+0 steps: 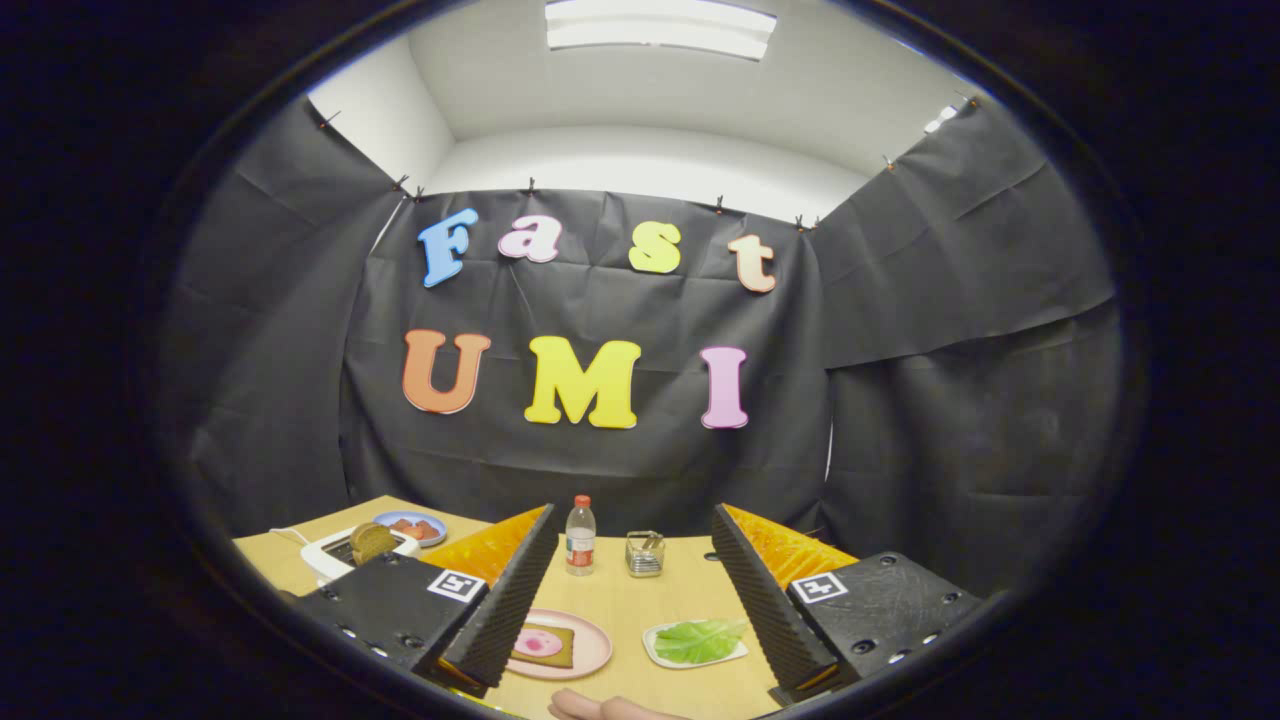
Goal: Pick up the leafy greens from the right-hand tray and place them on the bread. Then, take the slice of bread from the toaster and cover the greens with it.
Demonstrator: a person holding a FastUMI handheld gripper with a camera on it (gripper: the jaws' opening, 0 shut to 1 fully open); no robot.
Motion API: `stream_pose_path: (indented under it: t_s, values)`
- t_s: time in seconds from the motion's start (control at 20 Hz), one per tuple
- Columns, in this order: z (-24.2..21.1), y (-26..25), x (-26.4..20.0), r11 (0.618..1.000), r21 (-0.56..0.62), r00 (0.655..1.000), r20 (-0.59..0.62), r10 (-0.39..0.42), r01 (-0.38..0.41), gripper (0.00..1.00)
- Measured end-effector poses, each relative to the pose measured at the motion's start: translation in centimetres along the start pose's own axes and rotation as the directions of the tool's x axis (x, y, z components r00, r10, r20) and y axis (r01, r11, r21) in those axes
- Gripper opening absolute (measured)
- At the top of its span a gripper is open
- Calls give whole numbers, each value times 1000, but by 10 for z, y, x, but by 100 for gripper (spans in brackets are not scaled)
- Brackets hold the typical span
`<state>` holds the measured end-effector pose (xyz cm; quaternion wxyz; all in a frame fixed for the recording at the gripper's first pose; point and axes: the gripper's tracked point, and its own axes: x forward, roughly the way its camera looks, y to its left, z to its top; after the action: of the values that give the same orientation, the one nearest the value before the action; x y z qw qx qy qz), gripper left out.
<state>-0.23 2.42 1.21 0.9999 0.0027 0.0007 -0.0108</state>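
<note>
The hand-held gripper [632,560] hangs above the near part of a pale wood-grain desk [620,590], its 2 fingers spread wide apart with nothing between them. Each finger [505,600] is a long wedge with a ribbed, saw-toothed inner face, and a small square marker sits on the block behind it.

Between the fingers, on the near desk, lie 2 dishes. To the left is a round pink plate [590,655] with a smooth rim, carrying a square slice of brown bread [545,645] topped with a glossy pink round slice. To the right, well apart from the plate, is a small white tray [660,655] with rounded corners; the leafy greens [700,640] lie flat in it, a crinkled bright green leaf with visible veins.

Farther off, between the fingertips, stands a clear plastic bottle [580,537] with a red cap and a label, and just right of it a small clear square holder [645,553] with something metallic inside.

At the far left stands a white toaster [335,558] with rounded edges, a brown, rough-crusted slice of bread [372,541] sticking up from its slot. Behind it is a blue-rimmed plate [415,525] with red pieces on it.

At the nearest edge of the desk a person's fingertip [590,708] shows.
</note>
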Motion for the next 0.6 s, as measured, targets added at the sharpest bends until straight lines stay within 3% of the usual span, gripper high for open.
stream_pose_path:
  t_s: [0.6]
  values:
    - [-41,-46,26,1000,9,998,-48,-29,30,95]
